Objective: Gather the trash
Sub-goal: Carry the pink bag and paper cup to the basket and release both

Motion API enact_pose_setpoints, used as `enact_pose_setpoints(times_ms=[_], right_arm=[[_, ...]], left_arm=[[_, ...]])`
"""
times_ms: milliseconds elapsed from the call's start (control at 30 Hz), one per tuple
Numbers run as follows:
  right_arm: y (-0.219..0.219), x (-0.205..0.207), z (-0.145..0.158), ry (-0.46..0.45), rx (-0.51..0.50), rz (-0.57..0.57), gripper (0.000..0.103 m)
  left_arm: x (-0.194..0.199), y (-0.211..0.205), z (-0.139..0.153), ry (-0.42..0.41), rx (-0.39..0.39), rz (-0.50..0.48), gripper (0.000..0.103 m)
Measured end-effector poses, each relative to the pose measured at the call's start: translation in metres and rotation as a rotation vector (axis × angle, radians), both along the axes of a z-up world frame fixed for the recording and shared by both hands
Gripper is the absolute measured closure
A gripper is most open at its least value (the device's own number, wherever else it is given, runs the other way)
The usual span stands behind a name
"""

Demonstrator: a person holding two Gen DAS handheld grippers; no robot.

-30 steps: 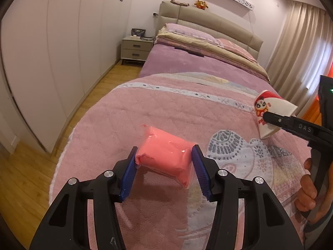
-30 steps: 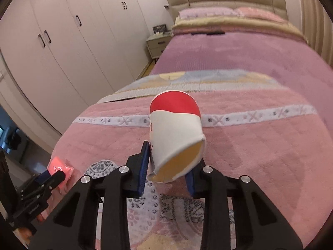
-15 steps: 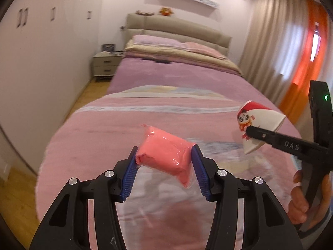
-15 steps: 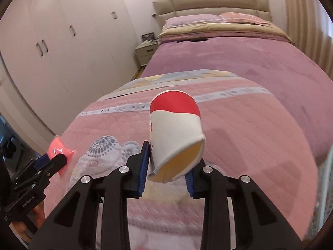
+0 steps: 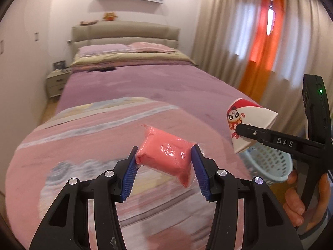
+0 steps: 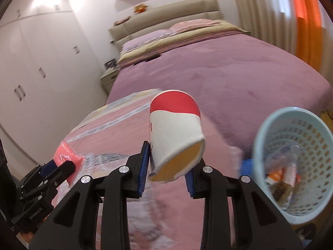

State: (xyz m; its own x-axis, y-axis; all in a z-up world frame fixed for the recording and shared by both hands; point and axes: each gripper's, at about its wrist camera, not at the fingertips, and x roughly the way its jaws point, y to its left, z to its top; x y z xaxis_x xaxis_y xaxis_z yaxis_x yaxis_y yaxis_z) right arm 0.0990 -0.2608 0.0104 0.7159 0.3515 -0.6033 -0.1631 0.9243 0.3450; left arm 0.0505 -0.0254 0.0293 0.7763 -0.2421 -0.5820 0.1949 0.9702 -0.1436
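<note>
Grip status first: I am holding a pink plastic-wrapped packet (image 5: 166,158) in the left gripper (image 5: 164,166), with both blue pads (image 5: 129,175) pressing on its ends and the packet hanging above the pink quilt (image 5: 83,137) of the bed. I am pinching a crushed paper cup (image 6: 177,133) in the right gripper (image 6: 168,166), rim toward the camera and red base pointing away; the right-hand pad is mostly sitting behind the cup's flattened mouth, so I am reading that contact from the dented rim only. I am seeing a pale blue perforated basket (image 6: 268,129) at the right edge of the right wrist view, beyond the bed's corner, partly cut off by the lens border. Its contents are showing through as a blur of orange and clear wrappers, and I am not able to identify them. In the left wrist view the same basket is sitting mostly behind the cup and the right gripper's arm. Motion blur is smearing the quilt pattern in both views. A hand (image 5: 301,198) is gripping the right handle, cropped at the frame edge.
</note>
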Motion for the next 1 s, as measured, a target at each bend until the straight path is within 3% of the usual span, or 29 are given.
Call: enact_pose_setpoints(times_ms=[500,833,867,900,933,967,1000], right_arm=[[-0.146,-0.017,-0.016,0.016,0.014,-0.340,0.075],[-0.209,-0.007,-0.044,0.142,0.032,-0.494,0.073],[-0.211,-0.005,-0.045,0.150,0.032,-0.497,0.070],[-0.215,-0.004,-0.048,0.158,0.037,-0.507,0.056],[-0.220,-0.007,-0.049,0.158,0.040,-0.519,0.040],[-0.222,-0.009,-0.050,0.151,0.041,-0.530,0.038],[-0.223,-0.010,-0.049,0.144,0.038,-0.535,0.037]], left_arm=[[0.056,-0.151,-0.022,0.065,0.011,-0.297,0.054],[0.074,-0.234,-0.047,0.131,-0.001,-0.435,0.053],[0.077,-0.239,-0.048,0.130,-0.002,-0.443,0.050],[0.077,-0.240,-0.049,0.129,-0.001,-0.447,0.044],[0.078,-0.242,-0.050,0.124,0.005,-0.441,0.030],[0.079,-0.241,-0.049,0.114,0.004,-0.430,0.021],[0.078,-0.239,-0.048,0.107,-0.004,-0.425,0.019]])
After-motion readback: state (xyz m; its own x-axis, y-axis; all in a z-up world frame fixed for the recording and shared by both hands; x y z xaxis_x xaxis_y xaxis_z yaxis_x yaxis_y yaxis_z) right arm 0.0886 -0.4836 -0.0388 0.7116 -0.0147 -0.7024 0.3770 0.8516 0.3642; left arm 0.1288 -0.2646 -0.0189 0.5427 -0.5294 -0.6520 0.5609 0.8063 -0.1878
